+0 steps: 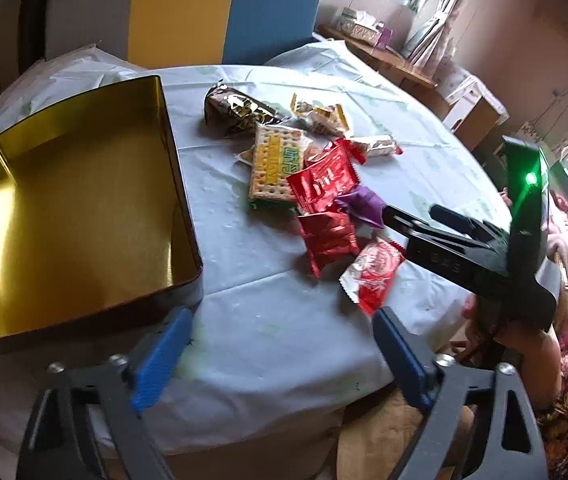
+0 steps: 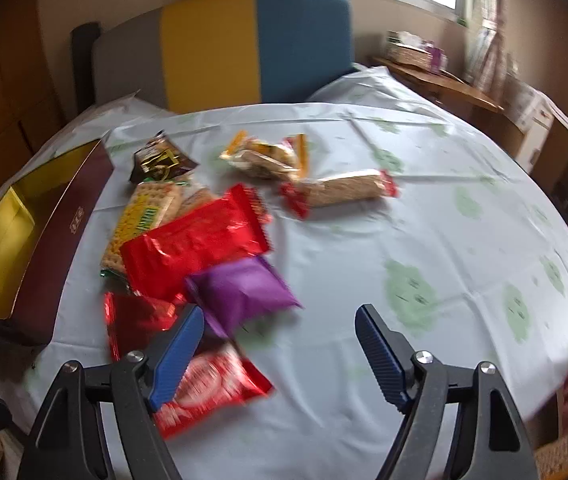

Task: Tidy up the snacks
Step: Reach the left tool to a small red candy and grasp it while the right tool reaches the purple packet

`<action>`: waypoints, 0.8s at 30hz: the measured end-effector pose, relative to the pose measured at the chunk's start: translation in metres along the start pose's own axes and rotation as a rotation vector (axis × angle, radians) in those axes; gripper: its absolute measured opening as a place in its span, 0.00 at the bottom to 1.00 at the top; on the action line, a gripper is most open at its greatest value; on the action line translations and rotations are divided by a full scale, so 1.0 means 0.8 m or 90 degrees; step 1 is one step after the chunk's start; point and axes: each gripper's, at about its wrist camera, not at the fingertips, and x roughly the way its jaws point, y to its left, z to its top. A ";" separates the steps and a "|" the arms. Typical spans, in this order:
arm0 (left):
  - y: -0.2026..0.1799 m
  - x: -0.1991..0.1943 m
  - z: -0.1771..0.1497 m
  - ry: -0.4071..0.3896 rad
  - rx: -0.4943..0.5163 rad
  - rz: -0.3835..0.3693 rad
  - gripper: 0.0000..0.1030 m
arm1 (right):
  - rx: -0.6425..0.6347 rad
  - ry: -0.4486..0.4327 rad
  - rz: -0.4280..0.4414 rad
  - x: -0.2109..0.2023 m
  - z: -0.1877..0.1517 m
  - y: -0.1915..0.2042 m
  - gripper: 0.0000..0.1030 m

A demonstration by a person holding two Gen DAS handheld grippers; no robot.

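A rectangular tin point(image 1: 76, 208) with a gold inside lies at the table's left and holds nothing; its maroon outer wall point(image 2: 56, 248) shows in the right wrist view. To its right is a pile of snacks: a cracker pack point(image 1: 278, 164), a dark packet point(image 1: 240, 110), red packets point(image 1: 324, 180), a purple packet point(image 2: 244, 292) and a red-and-white packet point(image 2: 212, 384). My left gripper point(image 1: 282, 314) hovers open over bare cloth near the tin's front corner. My right gripper point(image 2: 281, 312) is open, its left finger just short of the purple packet, with nothing between its pads.
A pale tablecloth point(image 1: 268, 360) with green prints covers the round table. A clear packet with yellow ends point(image 2: 268, 156) and a bar with red ends point(image 2: 344, 188) lie farther back. A yellow-and-blue seat back point(image 2: 256, 44) stands behind the table, a wooden desk point(image 2: 444, 84) at the right.
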 end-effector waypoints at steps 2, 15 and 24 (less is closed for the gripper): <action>0.005 0.004 0.001 0.006 -0.002 0.010 0.86 | -0.019 0.011 0.004 0.019 0.006 0.011 0.73; -0.031 0.027 0.028 -0.018 0.078 -0.020 0.87 | 0.012 0.021 0.037 0.050 0.000 -0.025 0.28; -0.081 0.096 0.063 0.012 0.123 0.001 0.86 | 0.108 0.019 0.082 0.033 -0.006 -0.085 0.42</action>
